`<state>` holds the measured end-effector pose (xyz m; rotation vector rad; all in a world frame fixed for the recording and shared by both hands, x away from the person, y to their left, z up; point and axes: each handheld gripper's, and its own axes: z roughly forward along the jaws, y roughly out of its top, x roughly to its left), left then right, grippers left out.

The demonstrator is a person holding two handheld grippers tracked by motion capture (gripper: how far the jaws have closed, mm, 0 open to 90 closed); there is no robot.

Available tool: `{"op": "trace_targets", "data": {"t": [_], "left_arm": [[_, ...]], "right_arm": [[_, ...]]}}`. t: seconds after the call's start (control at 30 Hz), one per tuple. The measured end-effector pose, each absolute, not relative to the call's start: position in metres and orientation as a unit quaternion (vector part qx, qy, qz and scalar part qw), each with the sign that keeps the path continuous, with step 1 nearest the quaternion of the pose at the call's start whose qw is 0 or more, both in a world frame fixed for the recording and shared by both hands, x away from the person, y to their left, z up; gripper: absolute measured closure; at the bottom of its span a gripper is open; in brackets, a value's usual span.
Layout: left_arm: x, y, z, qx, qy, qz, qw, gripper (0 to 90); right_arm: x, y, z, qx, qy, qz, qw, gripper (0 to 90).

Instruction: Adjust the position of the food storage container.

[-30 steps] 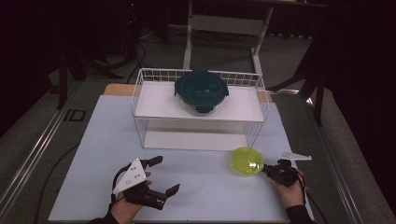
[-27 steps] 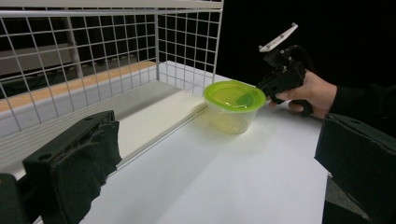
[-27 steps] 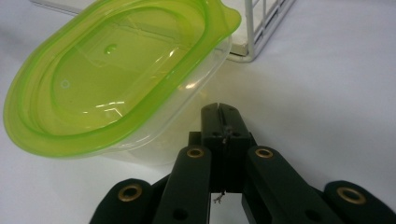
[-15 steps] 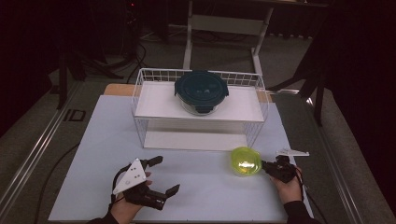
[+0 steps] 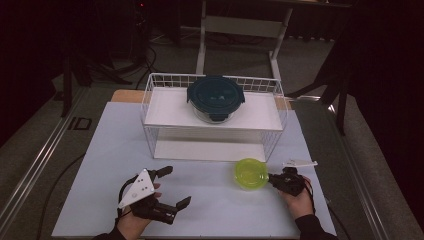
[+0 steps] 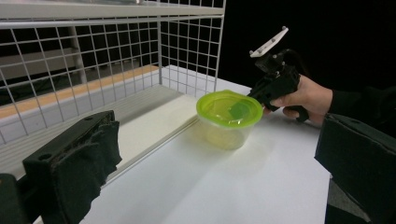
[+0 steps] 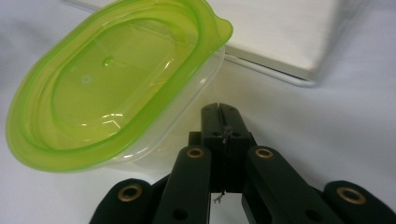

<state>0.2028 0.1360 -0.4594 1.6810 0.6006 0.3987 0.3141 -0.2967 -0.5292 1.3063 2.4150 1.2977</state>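
A clear tub with a lime-green lid [image 5: 251, 173] stands on the white table just in front of the wire rack's right end. My right gripper [image 5: 272, 178] lies at the tub's right side, shut with nothing between its jaws. In the right gripper view the closed tips [image 7: 219, 109] sit right at the wall of the tub [image 7: 112, 84]; I cannot tell if they touch it. My left gripper [image 5: 176, 186] rests open at the front left, well apart from the tub. The left gripper view has the tub [image 6: 229, 112] and the right gripper [image 6: 254, 93] behind it.
A white wire rack [image 5: 165, 76] stands across the middle of the table, with a dark teal-lidded glass container [image 5: 216, 97] on its upper shelf. The rack's lower board [image 7: 280, 32] lies just beyond the tub. The white table top [image 5: 115, 145] ends close to both hands.
The right gripper and the green-lidded tub have both shifted a little to the left along the rack's front. The left gripper has stayed put.
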Motion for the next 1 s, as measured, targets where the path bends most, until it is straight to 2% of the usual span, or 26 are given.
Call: {"op": "trace_targets", "data": {"t": [0.37,0.67,1.0], "left_arm": [[0.202,0.136,-0.459,0.727,0.259,0.172,0.612,0.4],[0.202,0.137,-0.458,0.728,0.261,0.173,0.610,0.4],[0.202,0.136,-0.458,0.728,0.260,0.172,0.611,0.4]], "right_arm": [[0.309,-0.257,-0.529,0.392,0.814,0.428,0.027,90.0],[0.313,-0.259,-0.524,0.403,0.807,0.429,0.040,90.0],[0.309,-0.240,-0.528,0.390,0.817,0.426,0.014,90.0]]}}
